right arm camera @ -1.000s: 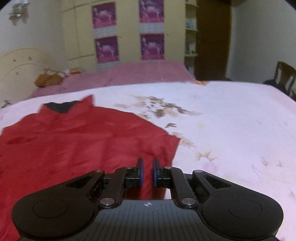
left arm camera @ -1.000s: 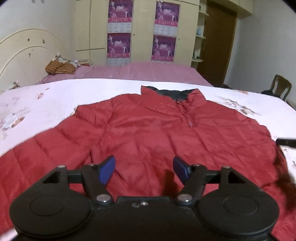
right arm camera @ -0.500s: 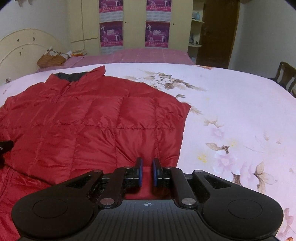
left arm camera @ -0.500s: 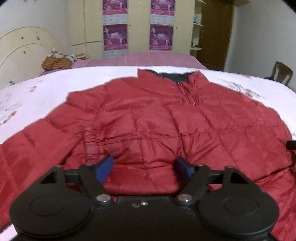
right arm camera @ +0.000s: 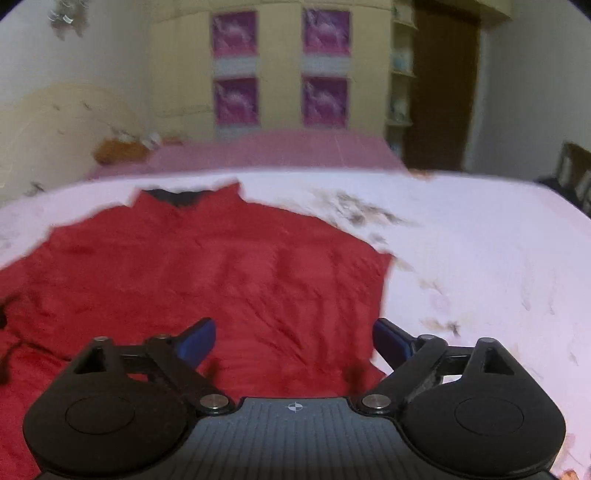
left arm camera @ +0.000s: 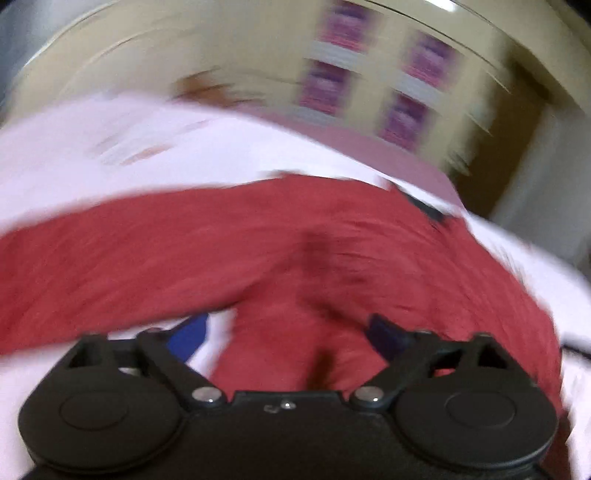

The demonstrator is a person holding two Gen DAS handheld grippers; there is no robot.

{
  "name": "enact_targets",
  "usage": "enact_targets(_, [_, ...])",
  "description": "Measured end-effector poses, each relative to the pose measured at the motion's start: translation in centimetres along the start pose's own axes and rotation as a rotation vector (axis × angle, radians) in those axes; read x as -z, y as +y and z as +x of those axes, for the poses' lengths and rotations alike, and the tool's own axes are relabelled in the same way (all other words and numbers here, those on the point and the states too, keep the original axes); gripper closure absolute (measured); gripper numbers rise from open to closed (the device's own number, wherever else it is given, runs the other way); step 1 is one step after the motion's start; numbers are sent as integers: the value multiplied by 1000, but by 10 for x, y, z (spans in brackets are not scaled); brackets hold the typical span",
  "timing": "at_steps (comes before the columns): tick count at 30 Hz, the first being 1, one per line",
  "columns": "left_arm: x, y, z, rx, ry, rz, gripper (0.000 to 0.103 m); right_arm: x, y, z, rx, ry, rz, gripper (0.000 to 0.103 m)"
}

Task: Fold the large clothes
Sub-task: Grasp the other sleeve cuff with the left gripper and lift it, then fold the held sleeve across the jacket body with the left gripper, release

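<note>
Here, a red quilted down jacket [right arm camera: 207, 273] lies spread flat on a bed with a pale pink flowered bedsheet [right arm camera: 480, 258]. In the right wrist view the jacket fills the left and middle of the frame, with its dark-lined collar [right arm camera: 177, 195] toward the upper middle and its straight side edge running down near the centre right. The right tongs [right arm camera: 293, 339] are opening and stand wide apart; the jacket's lower part is seen between the two blue pads, but they do not press on it. One pad [right arm camera: 195, 341] is over the red fabric, and the other is at the jacket's edge, over the sheet.

The left wrist view is strongly blurred and tilted. The jacket [left arm camera: 295, 251] crosses the middle of that frame, and a long part, probably a sleeve, stretches to the left edge. The left tongs [left arm camera: 288, 336] are opening too, wide apart, with nothing pinched; red fabric and a bit of white sheet [left arm camera: 92, 173] show between the blue pads [left arm camera: 188, 338].

Behind the bed, a cream wardrobe [right arm camera: 184, 74] with four purple posters [right arm camera: 234, 35] stands in the upper middle, and a brown door [right arm camera: 439, 92] is in the upper right.
</note>
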State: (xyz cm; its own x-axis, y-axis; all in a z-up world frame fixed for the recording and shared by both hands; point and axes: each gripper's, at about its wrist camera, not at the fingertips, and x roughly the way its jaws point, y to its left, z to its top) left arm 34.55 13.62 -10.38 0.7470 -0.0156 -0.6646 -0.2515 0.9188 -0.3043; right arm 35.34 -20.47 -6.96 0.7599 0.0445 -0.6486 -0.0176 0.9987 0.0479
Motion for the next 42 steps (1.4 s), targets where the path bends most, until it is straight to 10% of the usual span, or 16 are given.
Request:
enact_targets(9, [52, 164, -82, -121, -268, -710, 27, 10, 25, -3, -59, 24, 0, 32])
enact_targets(15, [54, 195, -77, -98, -414, -862, 27, 5, 34, 3, -64, 16, 1, 32])
enact_targets(17, [48, 200, -73, -126, -414, -862, 43, 3, 35, 4, -58, 12, 4, 32])
enact_targets(21, [32, 220, -66, -230, -348, -795, 92, 1, 27, 4, -37, 15, 33, 32])
enact_targets(24, [5, 193, -71, -295, -363, -575, 95, -1, 18, 3, -14, 13, 61, 32])
enact_targets(29, [-31, 92, -66, -151, -404, -165, 95, -2, 4, 5, 29, -2, 114, 32])
enact_targets(42, [14, -157, 19, 218, -64, 439, 95, -3, -28, -7, 49, -37, 243, 32])
